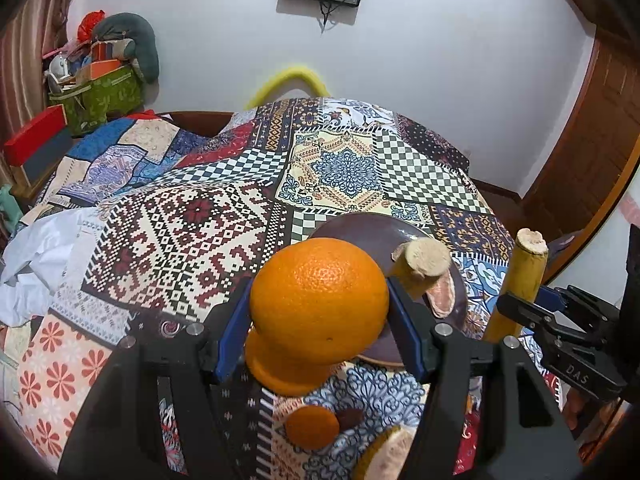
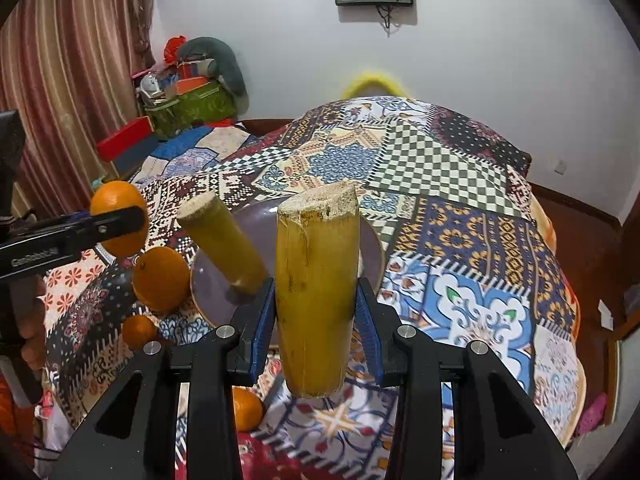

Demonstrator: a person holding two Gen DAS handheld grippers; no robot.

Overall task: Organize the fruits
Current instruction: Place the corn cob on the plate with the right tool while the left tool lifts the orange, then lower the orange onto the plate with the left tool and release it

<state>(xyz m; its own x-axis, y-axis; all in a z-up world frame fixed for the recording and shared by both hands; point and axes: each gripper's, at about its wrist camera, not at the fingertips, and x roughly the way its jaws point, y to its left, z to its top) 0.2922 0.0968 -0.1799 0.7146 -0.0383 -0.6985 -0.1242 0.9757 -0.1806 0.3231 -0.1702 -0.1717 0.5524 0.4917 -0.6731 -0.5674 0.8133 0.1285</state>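
Observation:
My left gripper point(image 1: 320, 300) is shut on a large orange point(image 1: 320, 296) and holds it above the patterned cloth, just in front of a dark purple plate point(image 1: 360, 228). My right gripper point(image 2: 316, 312) is shut on a yellow cut stalk piece point(image 2: 316, 288), held upright; it also shows at the right of the left wrist view point(image 1: 520, 280). A second stalk piece point(image 2: 224, 244) leans on the plate point(image 2: 372, 248). Another orange point(image 2: 160, 278) lies left of the plate, below the held one point(image 2: 116, 200). Two small oranges point(image 2: 138, 330) point(image 2: 246, 406) lie nearer me.
A patchwork cloth point(image 2: 460, 208) covers the rounded surface and drops off at the right. A small dark fruit point(image 1: 350, 416) lies beside a small orange point(image 1: 312, 426). A cluttered green bag point(image 2: 192, 108) and a red box point(image 2: 124, 140) stand at the back left.

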